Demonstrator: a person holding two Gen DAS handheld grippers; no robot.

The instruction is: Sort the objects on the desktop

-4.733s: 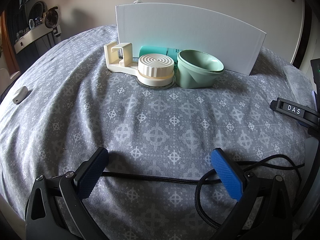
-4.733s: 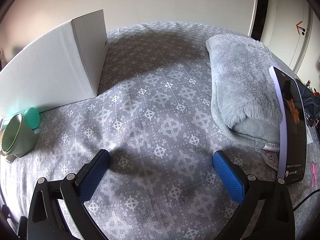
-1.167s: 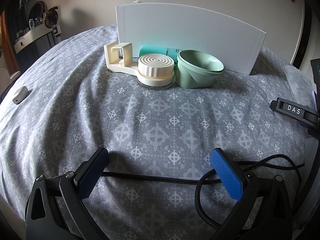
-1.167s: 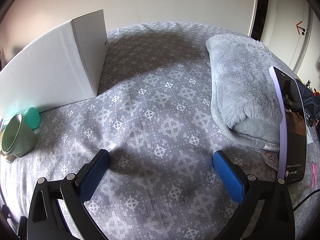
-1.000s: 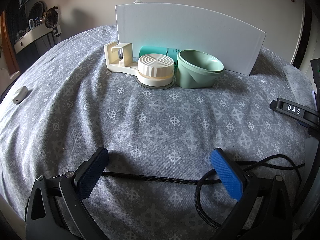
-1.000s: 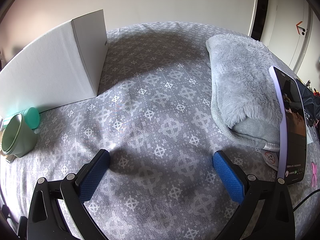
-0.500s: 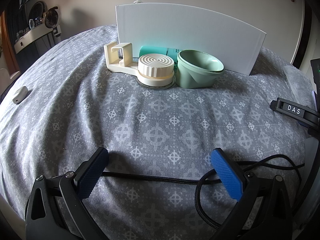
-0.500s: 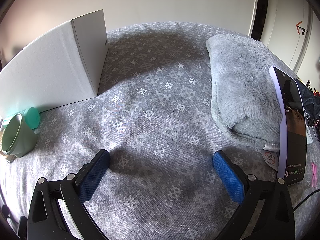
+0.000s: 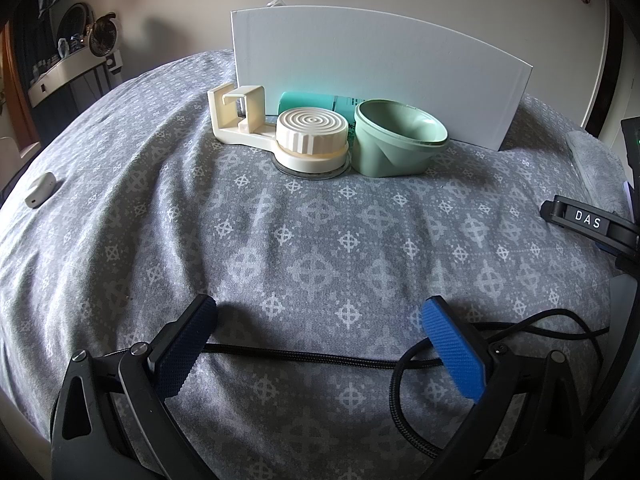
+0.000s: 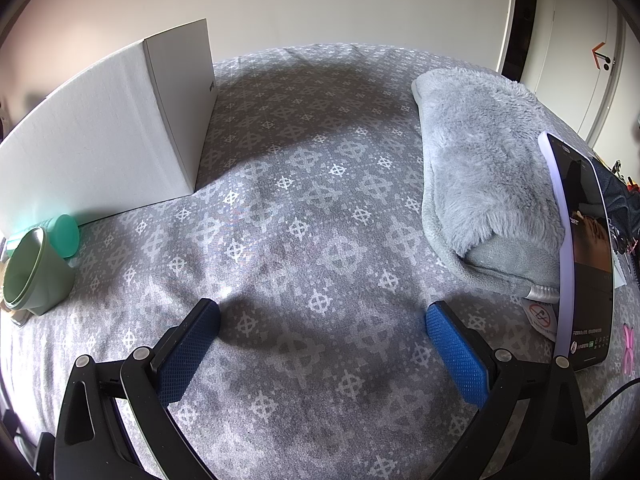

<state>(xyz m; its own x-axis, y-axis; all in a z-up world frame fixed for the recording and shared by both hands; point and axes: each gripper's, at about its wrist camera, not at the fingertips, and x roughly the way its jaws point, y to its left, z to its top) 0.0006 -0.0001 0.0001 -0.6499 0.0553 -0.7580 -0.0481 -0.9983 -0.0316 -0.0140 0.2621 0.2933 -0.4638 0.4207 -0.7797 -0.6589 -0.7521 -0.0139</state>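
Note:
In the left wrist view a cream suction holder (image 9: 280,136) with a ribbed round knob, a pale green cup (image 9: 394,142) tilted on its side and a teal tube (image 9: 308,102) lie in a row against a white box (image 9: 372,72). My left gripper (image 9: 320,320) is open and empty, well short of them over the grey patterned cloth (image 9: 300,232). My right gripper (image 10: 322,320) is open and empty over bare cloth; the green cup (image 10: 34,268), the teal tube end (image 10: 66,236) and the white box (image 10: 112,136) sit at its far left.
A black braided cable (image 9: 320,356) runs under the left gripper's fingers. A small white case (image 9: 40,190) lies far left. A grey fluffy towel (image 10: 480,192) and an upright phone (image 10: 584,248) stand to the right. A black part marked DAS (image 9: 588,222) is at right.

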